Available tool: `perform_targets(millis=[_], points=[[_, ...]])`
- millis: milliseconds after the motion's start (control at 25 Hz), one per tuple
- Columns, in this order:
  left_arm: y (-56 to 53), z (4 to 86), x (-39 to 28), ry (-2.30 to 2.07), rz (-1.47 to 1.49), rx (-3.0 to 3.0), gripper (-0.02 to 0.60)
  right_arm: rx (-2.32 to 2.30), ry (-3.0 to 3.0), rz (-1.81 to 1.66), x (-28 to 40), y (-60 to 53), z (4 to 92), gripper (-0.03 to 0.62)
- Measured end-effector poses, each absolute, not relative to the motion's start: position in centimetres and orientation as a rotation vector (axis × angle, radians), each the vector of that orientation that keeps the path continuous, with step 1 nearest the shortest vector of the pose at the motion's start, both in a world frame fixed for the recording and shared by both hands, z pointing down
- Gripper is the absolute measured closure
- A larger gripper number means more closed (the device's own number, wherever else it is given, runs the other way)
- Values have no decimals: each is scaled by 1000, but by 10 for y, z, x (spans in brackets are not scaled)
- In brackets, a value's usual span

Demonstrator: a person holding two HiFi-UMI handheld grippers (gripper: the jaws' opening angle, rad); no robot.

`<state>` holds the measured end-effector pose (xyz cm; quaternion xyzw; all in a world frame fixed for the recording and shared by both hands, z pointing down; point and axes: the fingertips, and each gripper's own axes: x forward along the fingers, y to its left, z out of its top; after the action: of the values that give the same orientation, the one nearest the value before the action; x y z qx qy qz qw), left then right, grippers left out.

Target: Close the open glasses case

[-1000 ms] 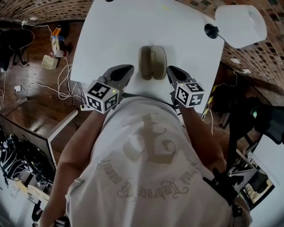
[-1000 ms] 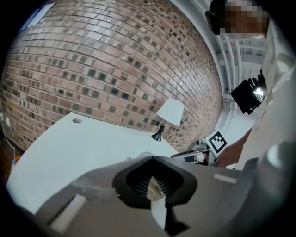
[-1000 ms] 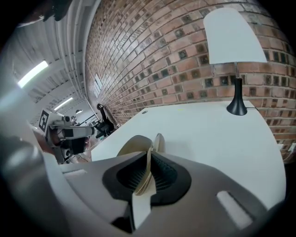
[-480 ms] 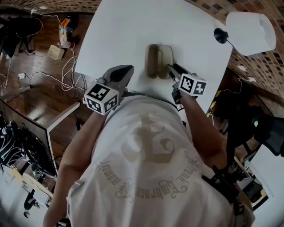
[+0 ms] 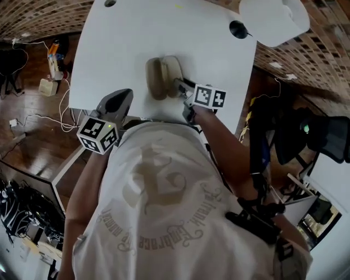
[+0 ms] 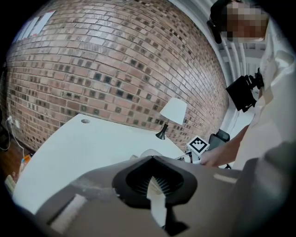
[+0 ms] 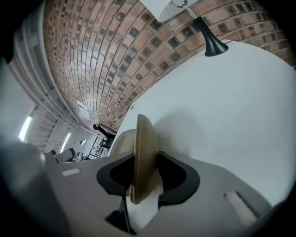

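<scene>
A tan glasses case (image 5: 162, 77) lies open on the white table (image 5: 136, 33), its two halves side by side. My right gripper (image 5: 180, 86) reaches in from the case's right. Its jaws are closing with the upright lid (image 7: 140, 148) edge-on between them, and both pads touch it. The case's other half (image 7: 121, 139) shows pale behind the lid. My left gripper (image 5: 122, 95) hovers shut at the table's near edge, left of the case and apart from it. In the left gripper view the case (image 6: 149, 152) peeks just over the closed tips of the left gripper (image 6: 153, 158).
A white lamp (image 5: 273, 19) with a black base (image 5: 238, 28) stands at the table's far right corner. A small hole (image 5: 110, 3) marks the far left corner. Cables (image 5: 33, 109) lie on the wooden floor left of the table. A black chair (image 5: 322, 136) stands at the right.
My right gripper has rolled, moved forward and down to the case's right half, and opened from shut to take the lid between its jaws. The left gripper has stayed shut near the table's edge.
</scene>
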<state>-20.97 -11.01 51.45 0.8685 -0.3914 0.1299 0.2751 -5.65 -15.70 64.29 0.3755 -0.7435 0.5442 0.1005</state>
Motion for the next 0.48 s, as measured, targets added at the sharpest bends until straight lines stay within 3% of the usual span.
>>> perform_targets(millis=[480], points=[[-120, 508, -160, -932, 375, 2412, 575, 1297, -2207, 1633, 21, -173, 623, 459]])
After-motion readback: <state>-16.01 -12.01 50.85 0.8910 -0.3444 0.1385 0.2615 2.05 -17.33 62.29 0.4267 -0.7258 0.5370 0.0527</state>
